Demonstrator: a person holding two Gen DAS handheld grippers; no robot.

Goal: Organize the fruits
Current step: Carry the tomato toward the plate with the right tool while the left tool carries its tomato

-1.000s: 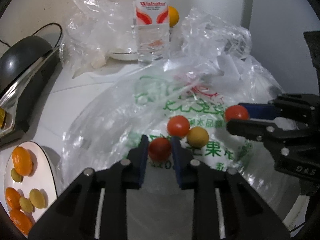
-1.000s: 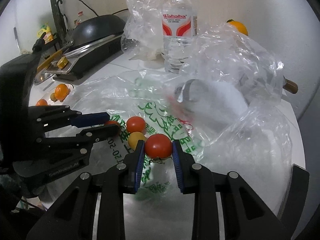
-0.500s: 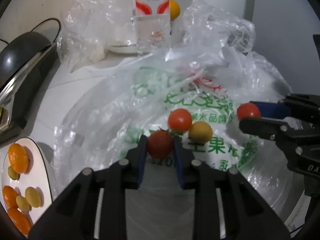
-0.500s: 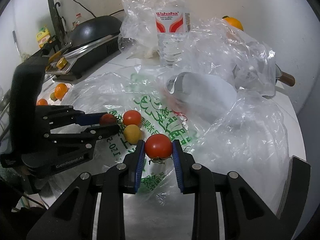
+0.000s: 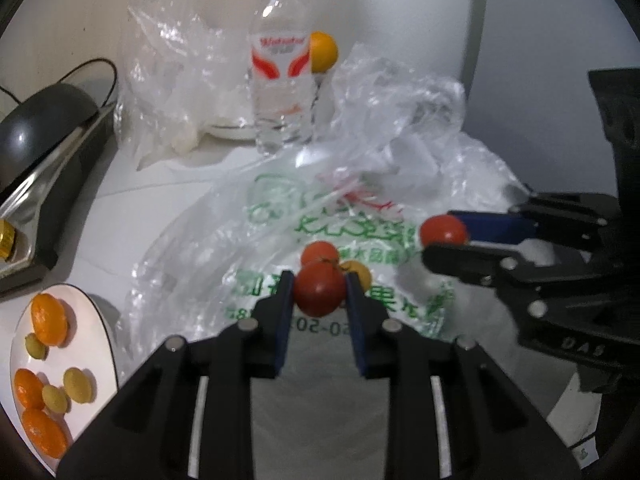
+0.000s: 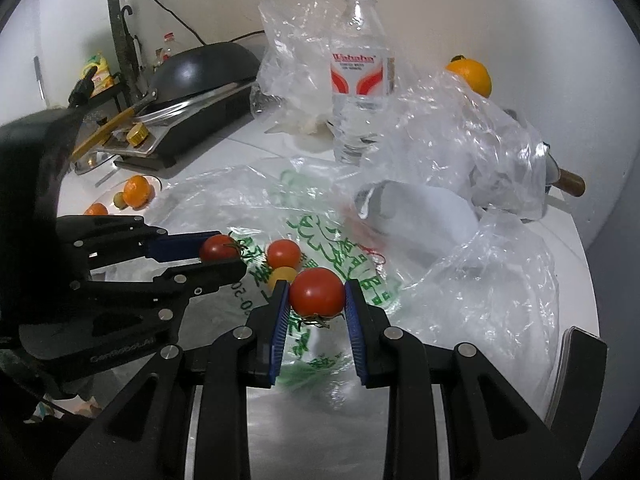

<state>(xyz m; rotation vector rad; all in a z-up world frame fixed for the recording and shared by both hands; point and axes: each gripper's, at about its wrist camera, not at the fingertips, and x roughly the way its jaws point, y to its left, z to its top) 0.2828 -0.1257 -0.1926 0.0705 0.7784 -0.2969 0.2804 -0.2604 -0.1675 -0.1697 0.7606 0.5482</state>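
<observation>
Red tomatoes sit pinched in both the left gripper point(image 5: 319, 289) and right gripper point(image 6: 316, 297), each clamped on one, lifted off the printed bag point(image 5: 360, 216); next, I judge, carry them to the plate point(image 5: 105, 340) at eight o'clock.

Landmark: printed bag point(image 5: 320, 216), spread on counter point(image 5: 132, 184).
- On bag: two loose tomatoes point(image 5: 320, 253), touching.
- Behind bag: water bottle point(image 5: 282, 60), upright; orange point(image 5: 323, 52) behind it.
- Left of bag: plate point(image 5: 105, 334) holding small fruits point(image 5: 49, 320); cooker point(image 5: 44, 120) farther back.
- Right of bag: crumpled bags point(image 6: 472, 128).
</observation>
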